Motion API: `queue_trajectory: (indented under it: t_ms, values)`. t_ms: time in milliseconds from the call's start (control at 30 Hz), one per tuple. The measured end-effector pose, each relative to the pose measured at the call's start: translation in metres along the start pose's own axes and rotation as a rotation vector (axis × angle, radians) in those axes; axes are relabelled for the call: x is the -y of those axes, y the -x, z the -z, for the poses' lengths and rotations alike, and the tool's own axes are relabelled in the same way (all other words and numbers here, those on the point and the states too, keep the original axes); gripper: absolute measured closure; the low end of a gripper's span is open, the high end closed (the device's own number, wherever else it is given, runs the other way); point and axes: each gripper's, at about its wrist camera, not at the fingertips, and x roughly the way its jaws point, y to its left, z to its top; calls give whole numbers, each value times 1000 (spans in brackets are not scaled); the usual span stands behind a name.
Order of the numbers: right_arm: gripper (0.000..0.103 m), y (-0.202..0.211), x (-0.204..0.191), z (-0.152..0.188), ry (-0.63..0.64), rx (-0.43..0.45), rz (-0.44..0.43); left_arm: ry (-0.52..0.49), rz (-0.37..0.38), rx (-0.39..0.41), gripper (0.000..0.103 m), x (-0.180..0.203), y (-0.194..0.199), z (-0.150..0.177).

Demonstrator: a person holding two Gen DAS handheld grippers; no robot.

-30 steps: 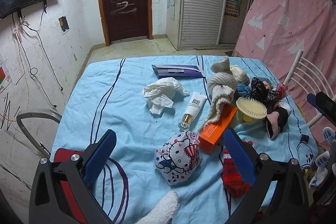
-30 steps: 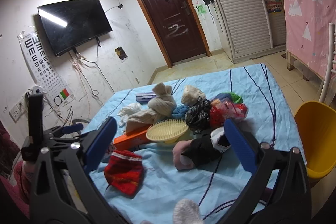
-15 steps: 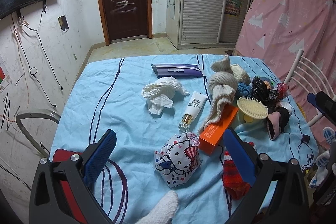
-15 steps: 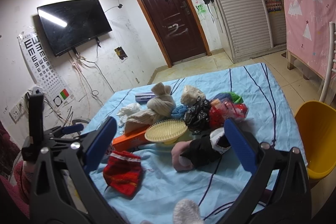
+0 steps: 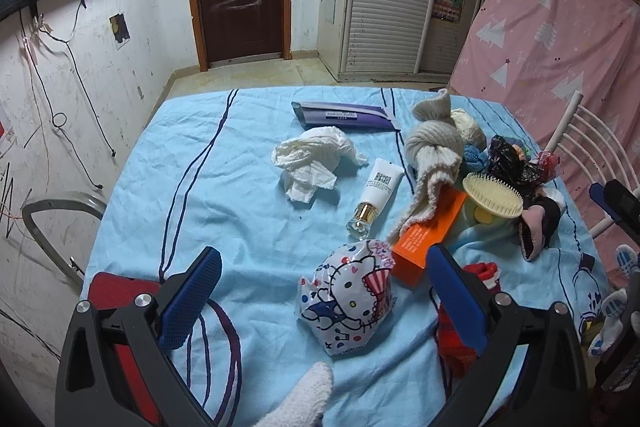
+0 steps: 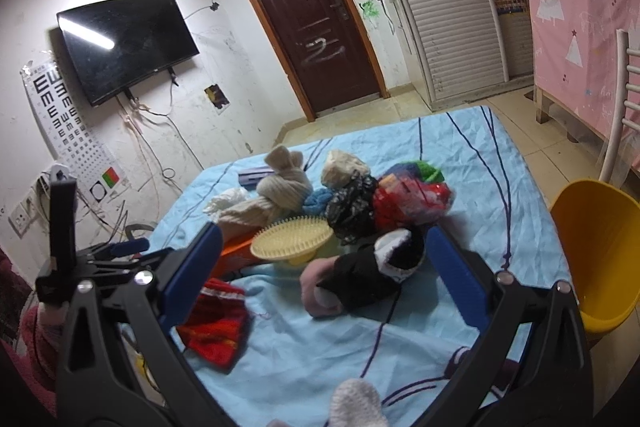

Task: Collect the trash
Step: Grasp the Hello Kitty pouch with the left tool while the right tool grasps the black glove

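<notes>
I held both grippers wide open and empty above the blue sheet (image 5: pixel 248 187); the crumpled tissue (image 5: pixel 316 157) lay ahead of my left gripper (image 5: pixel 320 291), nearer it than my right gripper (image 6: pixel 320 275); yellow bin (image 6: pixel 600 259) stood rightward.

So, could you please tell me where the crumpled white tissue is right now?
In the left wrist view the crumpled white tissue lies mid-table on the blue cloth, just in front of the purple box and left of the white tube.
</notes>
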Motion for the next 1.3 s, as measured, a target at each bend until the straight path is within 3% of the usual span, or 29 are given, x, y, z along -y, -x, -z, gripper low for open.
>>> queue_trajectory:
  t_ms: [367,433,600,667,800,1067,1133,1167,1200,1300]
  values:
    - [5,-17,15,17,-5,-115,79,5,46,-98,11,-1,-30,8]
    - [5,-21,18,19,-17,-140,86,2,74,-109,21,1,-33,10]
    - [5,-31,12,22,10,-187,86,6,121,-128,69,-1,-34,12]
    - [5,-35,11,21,23,-200,96,19,142,-126,74,-3,-32,13]
    - [5,-50,10,14,38,-233,152,20,148,-93,77,-3,-23,13]
    - [5,-72,19,9,4,-314,145,-10,148,-19,77,2,1,1]
    - [14,-71,19,9,9,-311,130,-25,146,-9,77,7,5,-2]
    - [30,-70,18,9,13,-306,119,-32,147,-5,77,10,7,-4]
    - [38,-69,17,10,6,-304,85,-39,148,-1,77,13,8,-6]
    - [46,-66,18,11,-1,-276,59,-61,153,7,77,25,11,-13]
